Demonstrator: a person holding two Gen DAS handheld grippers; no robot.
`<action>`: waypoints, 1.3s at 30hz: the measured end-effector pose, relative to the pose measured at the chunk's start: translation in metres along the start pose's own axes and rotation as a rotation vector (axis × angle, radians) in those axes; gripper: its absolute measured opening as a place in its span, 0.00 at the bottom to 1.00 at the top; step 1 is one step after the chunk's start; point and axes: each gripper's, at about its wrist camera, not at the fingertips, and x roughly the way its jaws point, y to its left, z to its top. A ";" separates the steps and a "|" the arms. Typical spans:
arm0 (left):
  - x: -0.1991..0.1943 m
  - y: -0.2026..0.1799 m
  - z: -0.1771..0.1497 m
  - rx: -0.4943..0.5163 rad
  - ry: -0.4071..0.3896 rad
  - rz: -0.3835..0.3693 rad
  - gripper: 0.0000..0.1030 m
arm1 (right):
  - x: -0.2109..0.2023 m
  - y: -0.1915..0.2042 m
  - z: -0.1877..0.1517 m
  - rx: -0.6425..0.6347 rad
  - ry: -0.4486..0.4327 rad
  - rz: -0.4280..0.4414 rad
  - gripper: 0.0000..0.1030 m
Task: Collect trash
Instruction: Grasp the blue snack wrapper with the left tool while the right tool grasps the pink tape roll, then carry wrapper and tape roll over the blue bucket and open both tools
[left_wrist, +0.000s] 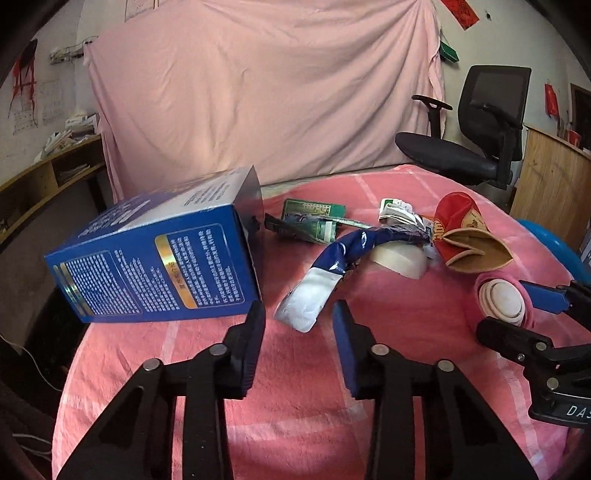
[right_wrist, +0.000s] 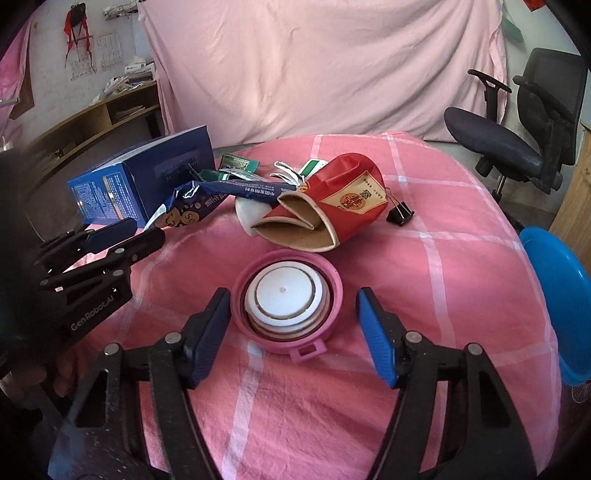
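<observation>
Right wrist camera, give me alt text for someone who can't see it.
The open right gripper straddles a round pink lid lying on a pink checked tablecloth. Behind the lid sit a crushed red carton, a blue snack wrapper, a blue box and a black binder clip. The left gripper reaches in from the left, and a blue basin sits at the right edge.

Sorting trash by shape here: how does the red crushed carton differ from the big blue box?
The red carton is squashed, its open end folded inward; the blue box keeps its square shape. The red carton is smaller and lies mid-pile; the blue box lies on its side at the table's left edge. Both look like printed cardboard packaging resting on the pink cloth.
</observation>
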 end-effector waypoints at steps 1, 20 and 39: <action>0.001 -0.001 0.000 0.007 0.001 0.001 0.22 | 0.000 0.000 0.000 0.001 0.000 0.001 0.78; -0.019 -0.011 -0.009 0.038 -0.036 -0.028 0.01 | -0.017 0.000 -0.015 0.039 -0.025 0.025 0.70; -0.093 -0.039 -0.016 -0.112 -0.165 -0.075 0.00 | -0.090 -0.015 -0.029 0.065 -0.347 0.015 0.70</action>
